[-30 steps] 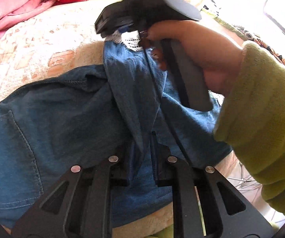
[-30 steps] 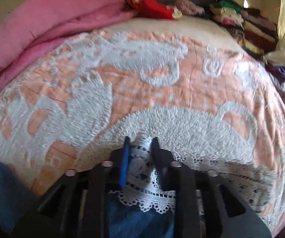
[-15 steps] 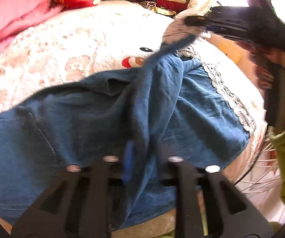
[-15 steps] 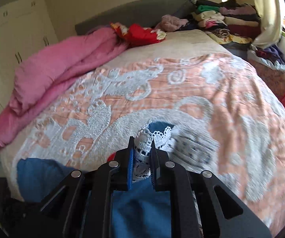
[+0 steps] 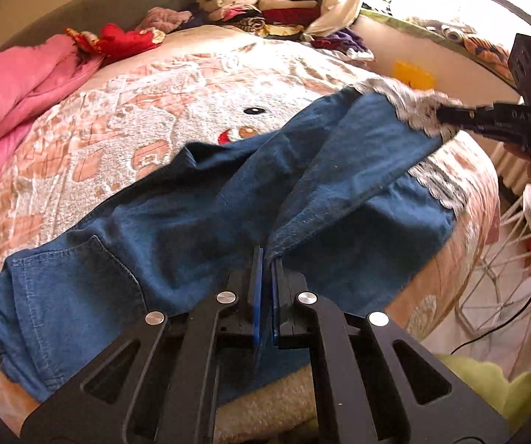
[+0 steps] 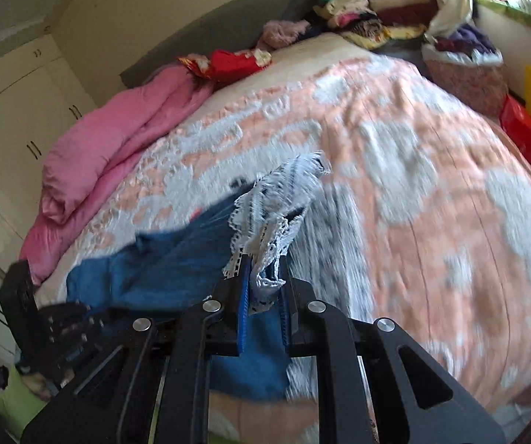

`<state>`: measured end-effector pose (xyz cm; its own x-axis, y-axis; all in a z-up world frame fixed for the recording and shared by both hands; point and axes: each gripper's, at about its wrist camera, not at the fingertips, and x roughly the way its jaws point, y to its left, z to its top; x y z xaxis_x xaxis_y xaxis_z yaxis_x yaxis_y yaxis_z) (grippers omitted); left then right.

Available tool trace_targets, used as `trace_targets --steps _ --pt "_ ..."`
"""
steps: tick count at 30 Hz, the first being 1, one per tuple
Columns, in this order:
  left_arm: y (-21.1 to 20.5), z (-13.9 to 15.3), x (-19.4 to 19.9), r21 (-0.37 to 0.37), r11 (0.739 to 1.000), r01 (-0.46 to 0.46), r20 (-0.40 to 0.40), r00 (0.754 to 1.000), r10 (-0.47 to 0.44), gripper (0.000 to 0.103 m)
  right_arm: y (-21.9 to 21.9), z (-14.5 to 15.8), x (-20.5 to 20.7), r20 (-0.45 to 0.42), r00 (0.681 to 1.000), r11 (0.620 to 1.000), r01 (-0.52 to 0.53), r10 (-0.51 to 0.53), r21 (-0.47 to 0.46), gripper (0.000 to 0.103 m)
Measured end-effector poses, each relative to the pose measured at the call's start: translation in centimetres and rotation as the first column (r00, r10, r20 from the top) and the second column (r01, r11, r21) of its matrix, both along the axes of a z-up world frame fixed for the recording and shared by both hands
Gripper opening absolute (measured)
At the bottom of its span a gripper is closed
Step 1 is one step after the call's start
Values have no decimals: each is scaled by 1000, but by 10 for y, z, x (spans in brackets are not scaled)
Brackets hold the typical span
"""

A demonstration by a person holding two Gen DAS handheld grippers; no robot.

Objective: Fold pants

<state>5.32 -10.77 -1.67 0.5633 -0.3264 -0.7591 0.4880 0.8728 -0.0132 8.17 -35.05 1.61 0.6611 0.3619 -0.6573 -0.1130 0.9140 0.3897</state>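
1. Across the near part of the bed's peach-and-white bedspread [image 5: 176, 85] lie the blue pants [image 5: 176, 229], waistband and back pocket towards the left of the left wrist view and the legs running up to the right. They are spread lengthwise, presumably so one leg can be laid over the other.

2. At the bottom of that view the left gripper [image 5: 265, 262] has its jaws fully together, pinching a raised ridge of denim where the upper leg starts. I judge this grip to be an anchor, holding the cloth in place while the far end is drawn out.

3. Far right in the same view, the right gripper [image 5: 446, 114] clamps the lace hem [image 5: 413, 107] of the upper leg, held above the bedspread so that the leg hangs taut between the two claws. The other leg lies flat beneath, its own lace edge resting on the bed.

4. From the right wrist view, the right gripper [image 6: 263, 273] shows a narrow gap filled with bunched lace hem [image 6: 284, 203] and a little denim, which the left view is too distant to show.

5. Only the right wrist view shows a pink duvet [image 6: 117, 148] against white cupboards [image 6: 13, 118]. Only the left view shows the pants' full length.
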Motion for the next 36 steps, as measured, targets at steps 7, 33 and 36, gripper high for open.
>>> trace_targets --steps 7,33,36 --pt "-16 -9 -14 74 995 66 -5 998 -66 0 -18 -43 -22 -118 992 998 41 -36 38 13" --pt "-17 -25 -24 87 988 131 -149 982 -117 38 -34 -30 -54 -59 995 986 74 -83 -148 43" --pt "5 -9 -25 31 997 73 -131 989 -68 38 -29 -16 -56 -4 998 980 56 -58 -192 44"
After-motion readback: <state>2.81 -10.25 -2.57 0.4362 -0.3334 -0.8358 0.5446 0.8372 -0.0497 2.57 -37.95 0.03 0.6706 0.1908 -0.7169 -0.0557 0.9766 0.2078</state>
